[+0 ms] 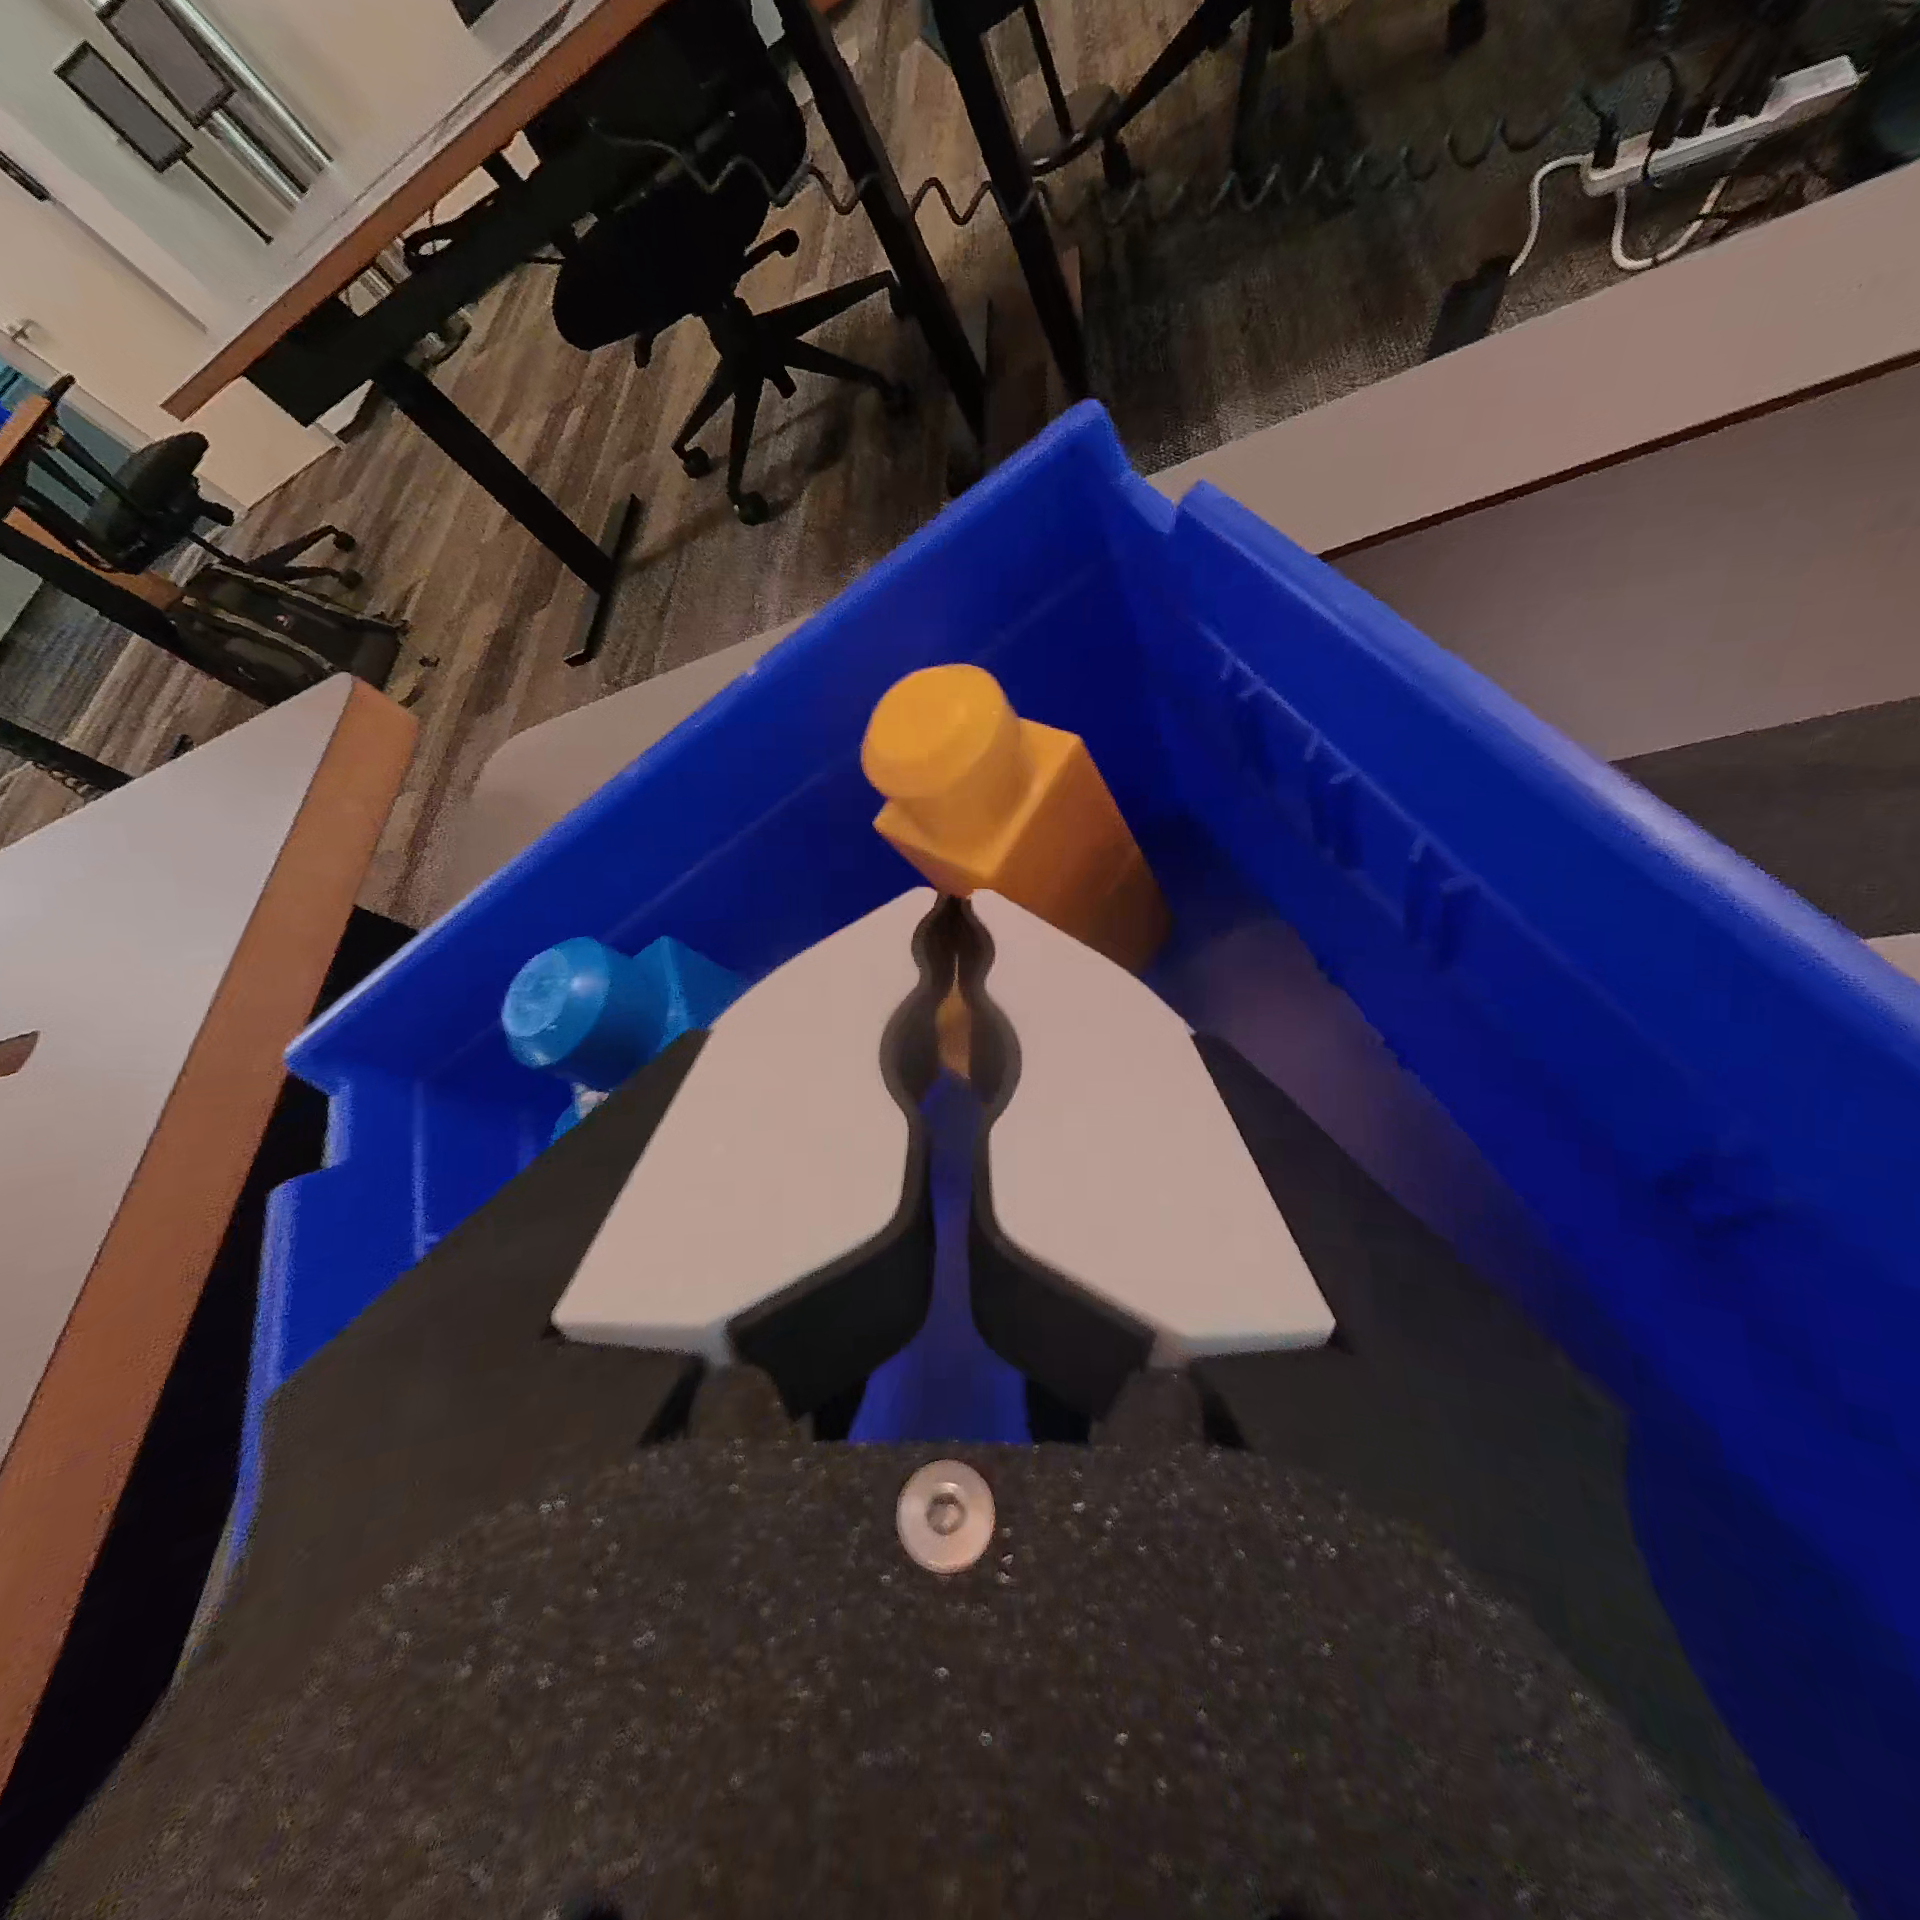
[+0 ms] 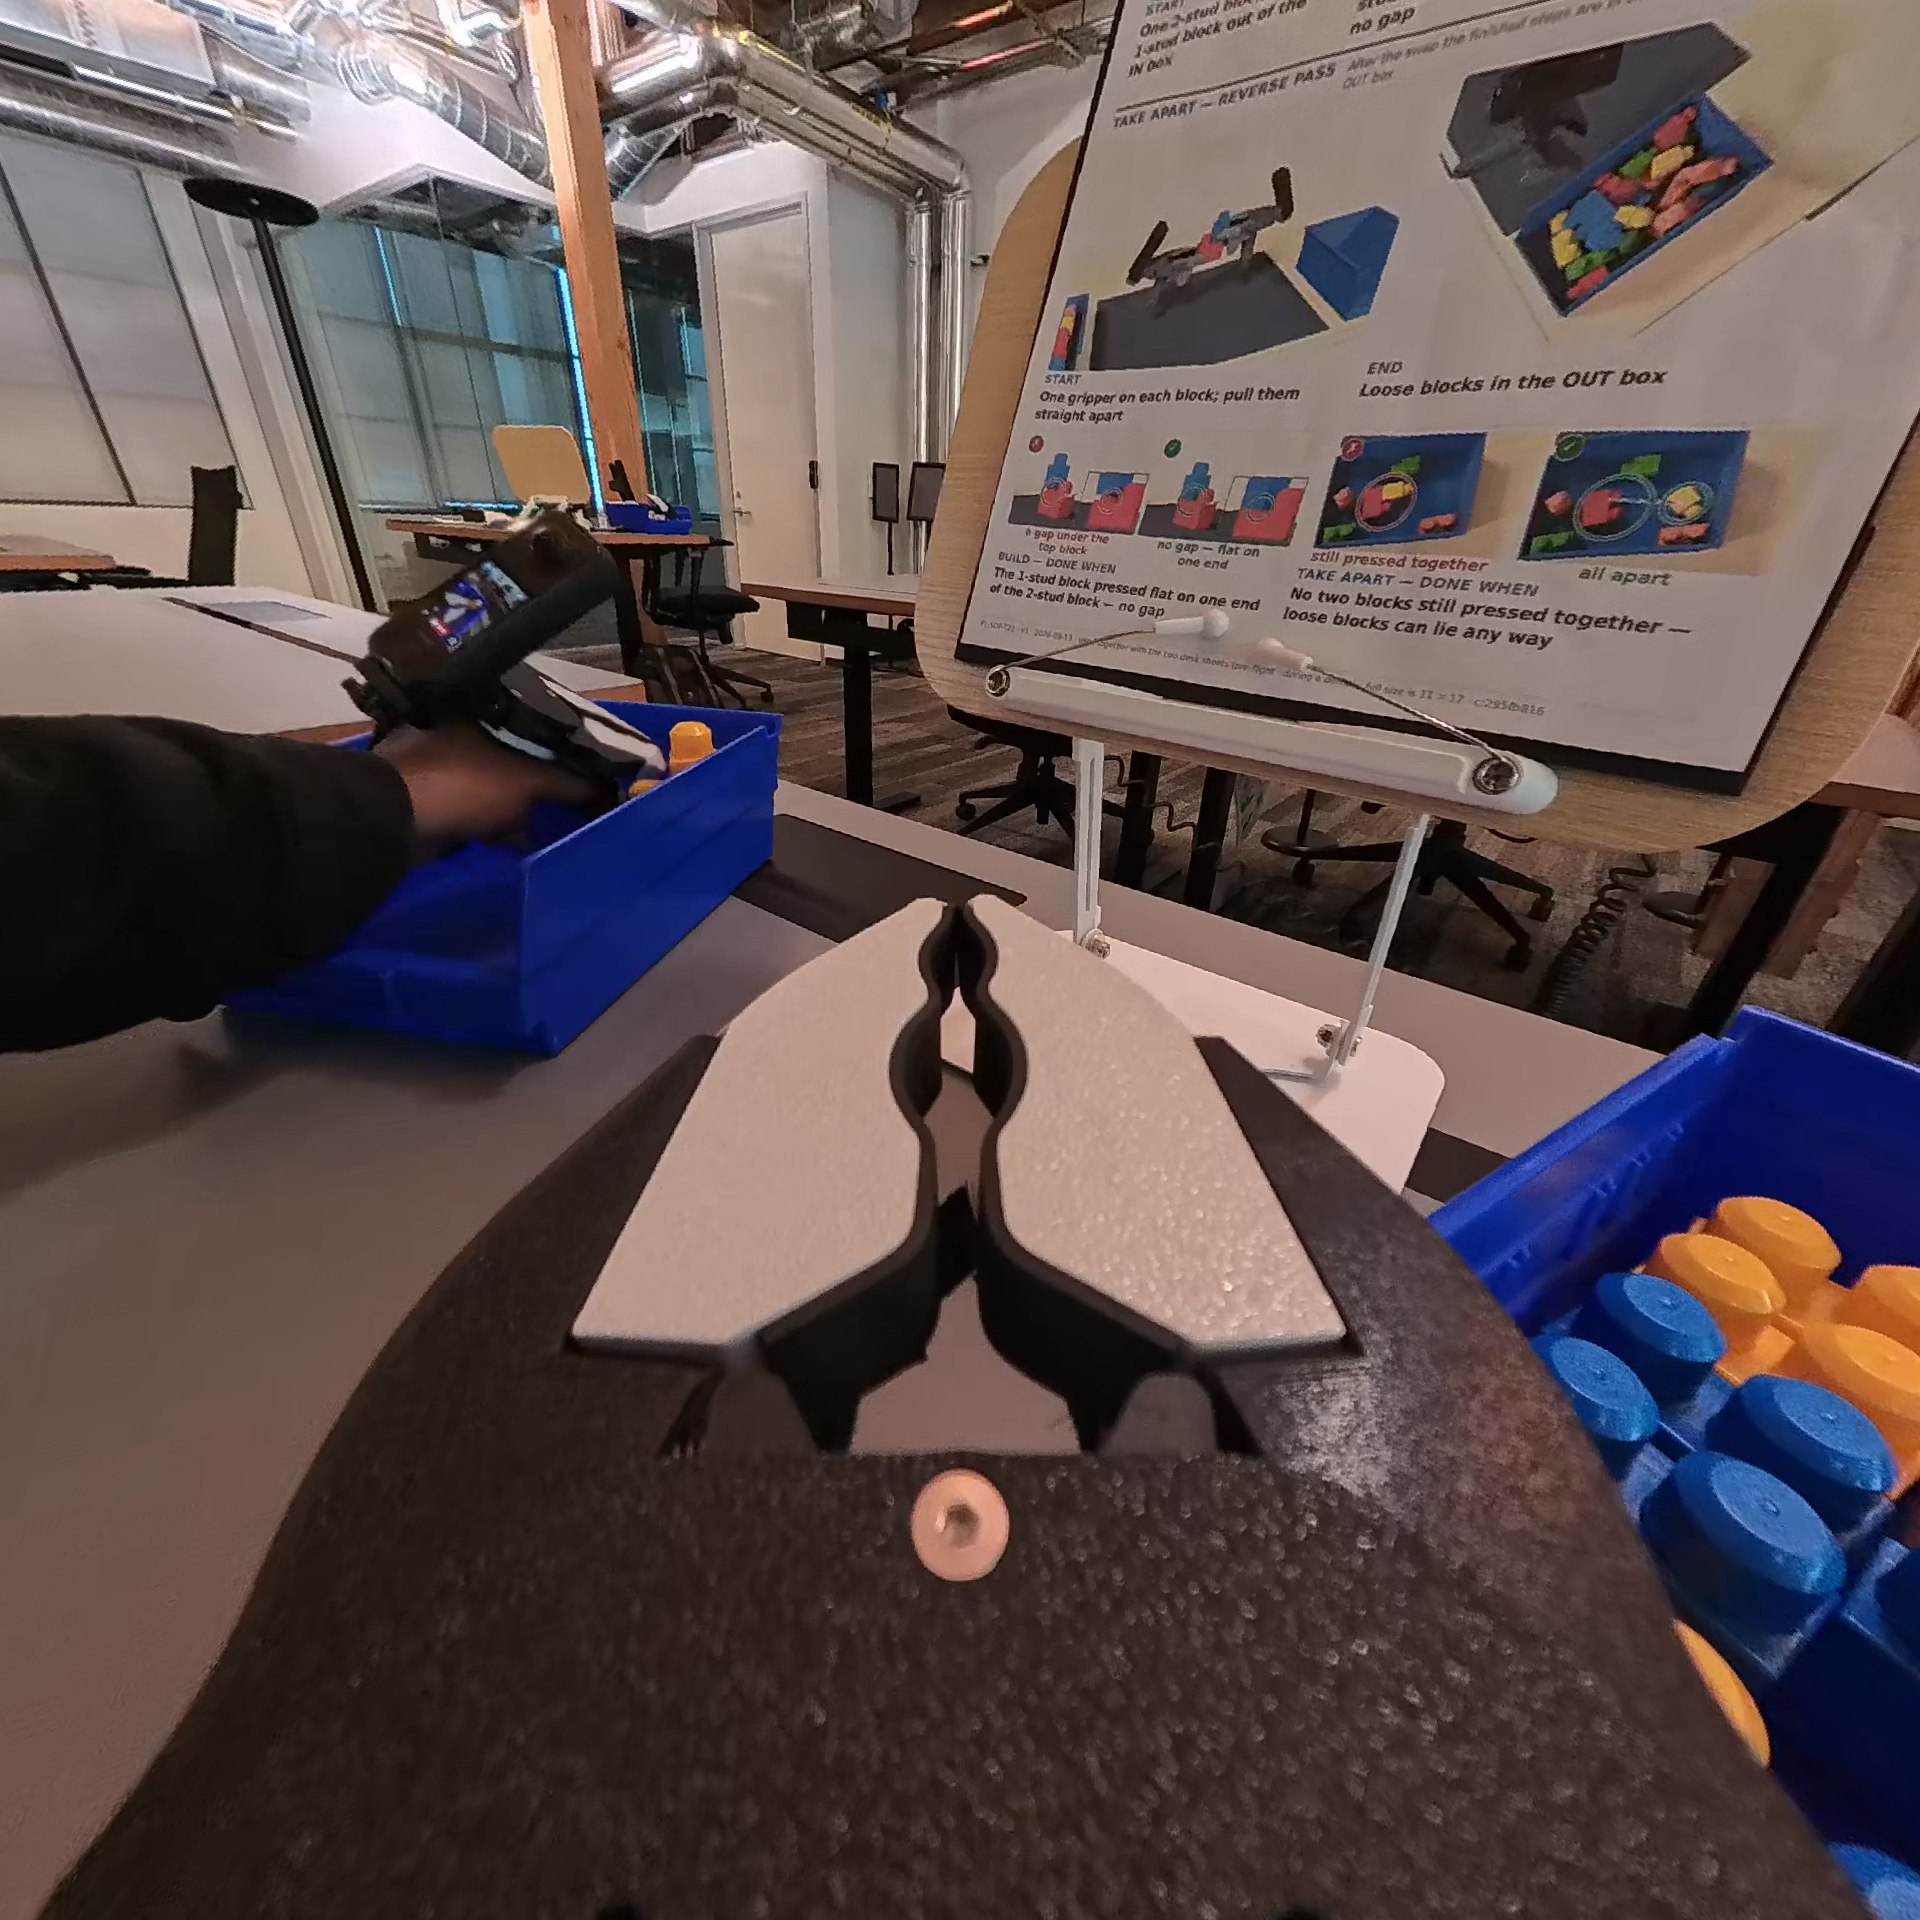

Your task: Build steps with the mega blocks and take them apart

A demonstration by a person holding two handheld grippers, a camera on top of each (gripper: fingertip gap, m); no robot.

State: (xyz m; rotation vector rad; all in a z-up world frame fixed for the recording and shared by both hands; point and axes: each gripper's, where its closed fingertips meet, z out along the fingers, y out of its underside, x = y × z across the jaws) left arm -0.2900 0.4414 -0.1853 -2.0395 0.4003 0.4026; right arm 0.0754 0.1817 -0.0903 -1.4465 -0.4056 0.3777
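In the left wrist view my left gripper [image 1: 951, 904] is inside a blue bin [image 1: 1351, 727]. Its jaws are closed, and the tips touch the lower edge of an orange one-stud block [image 1: 997, 790] leaning in the bin's far corner. Some orange shows through the slit behind the tips. A blue one-stud block [image 1: 582, 1008] lies to the left in the same bin. In the right wrist view the left gripper [image 2: 623, 748] sits in that bin [image 2: 582, 894] beside the orange block [image 2: 691, 740]. My right gripper [image 2: 958, 914] is shut above the table, with nothing between its pads.
A second blue bin [image 2: 1662, 1132] at the lower right holds several blue and orange blocks [image 2: 1766, 1455]. An instruction sheet on a white stand [image 2: 1455, 364] is behind the right gripper. A black mat [image 2: 852, 862] lies on the grey table. A sleeved arm [image 2: 156, 852] reaches in from the left. My hands' fingertips stand some 45 cm from each other.
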